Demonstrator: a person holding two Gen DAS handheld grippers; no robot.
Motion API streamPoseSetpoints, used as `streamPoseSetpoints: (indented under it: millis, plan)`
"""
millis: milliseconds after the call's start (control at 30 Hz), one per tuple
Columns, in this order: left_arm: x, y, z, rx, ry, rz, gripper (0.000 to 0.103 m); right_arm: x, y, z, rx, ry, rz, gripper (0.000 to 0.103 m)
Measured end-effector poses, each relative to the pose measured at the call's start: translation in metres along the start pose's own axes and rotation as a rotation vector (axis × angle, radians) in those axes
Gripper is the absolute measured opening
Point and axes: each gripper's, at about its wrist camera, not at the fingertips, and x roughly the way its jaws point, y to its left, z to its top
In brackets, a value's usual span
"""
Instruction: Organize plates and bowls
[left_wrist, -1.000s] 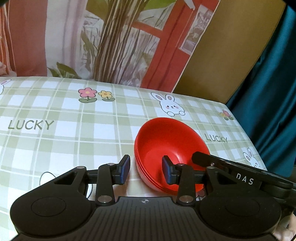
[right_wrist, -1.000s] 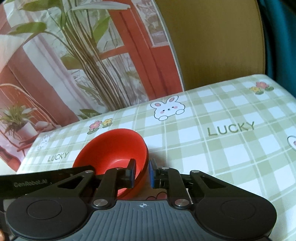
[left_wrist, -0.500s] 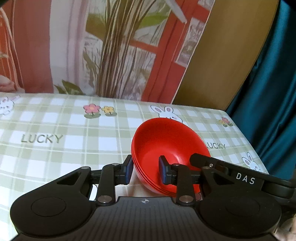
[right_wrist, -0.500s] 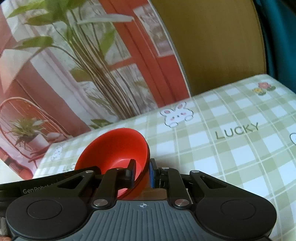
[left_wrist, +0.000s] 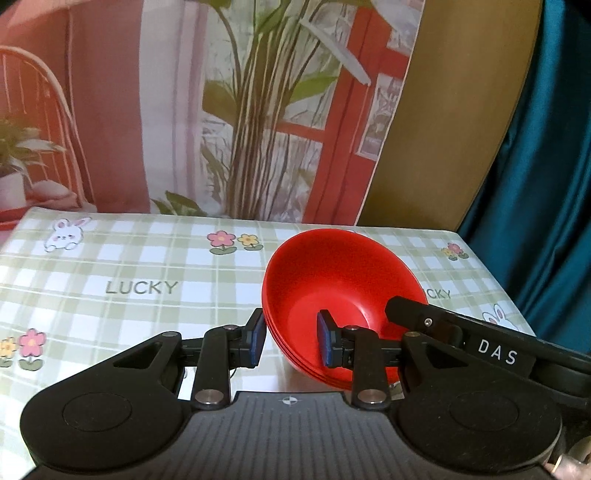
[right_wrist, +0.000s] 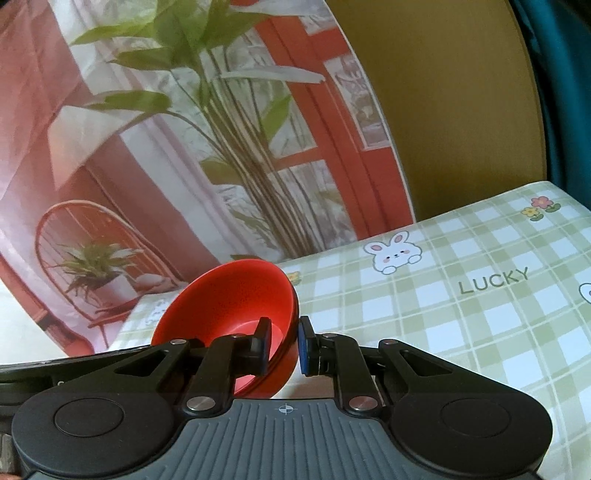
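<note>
- Both grippers, left gripper (left_wrist: 291, 341) and right gripper (right_wrist: 283, 346), had narrowed onto opposite rims of the red bowl stack (left_wrist: 332, 284).
- Stack had risen, seemingly clear of the table (left_wrist: 110, 266), so carrying could begin.

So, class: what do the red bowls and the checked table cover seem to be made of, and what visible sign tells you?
Red bowls: probably plastic or melamine. They are evenly coloured, thin-rimmed and nest closely, with a soft satin sheen rather than a glassy glaze.
Table cover: likely printed vinyl or oilcloth, possibly cloth. It lies flat with crisp printed checks, flowers and lettering; no weave is visible.
</note>
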Motion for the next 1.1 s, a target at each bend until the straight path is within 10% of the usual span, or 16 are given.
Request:
streamPoseSetpoints:
  millis: [1100]
  plan:
    - [-0.076,0.006,-0.043,-0.059,-0.063,-0.001,0.031,-0.052,0.044,-0.036,-0.125,0.02,0.012,0.015]
